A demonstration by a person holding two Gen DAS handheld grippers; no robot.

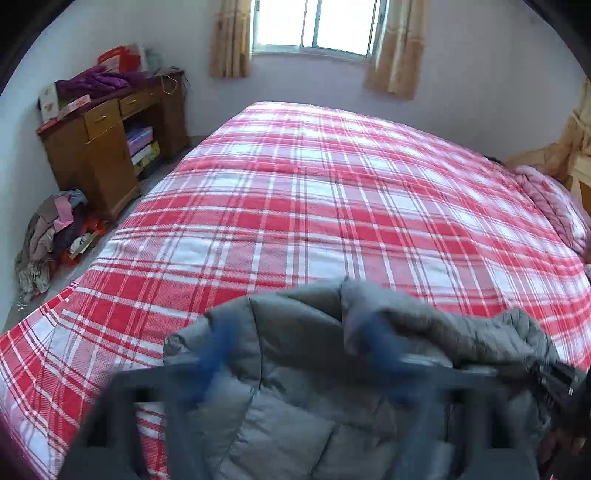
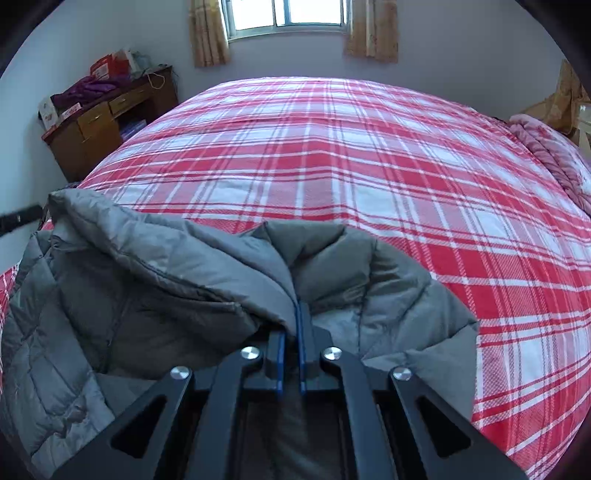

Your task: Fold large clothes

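Observation:
A grey quilted puffer jacket (image 1: 295,406) lies bunched at the near edge of a bed covered with a red and white plaid sheet (image 1: 314,192). In the left wrist view my left gripper (image 1: 295,347) is blurred. Its blue pads (image 1: 218,347) stand wide apart above the jacket and grip nothing. In the right wrist view the jacket (image 2: 155,280) spreads to the left, and my right gripper (image 2: 297,314) is shut on a fold of its grey fabric. The cloth rises in a ridge from between the blue pads (image 2: 303,332).
A wooden desk (image 1: 107,147) piled with purple cloth and boxes stands at the back left. A heap of clothes (image 1: 51,240) lies on the floor beside it. A pink quilt (image 1: 554,206) is rolled along the bed's right side. A curtained window (image 1: 314,26) faces me.

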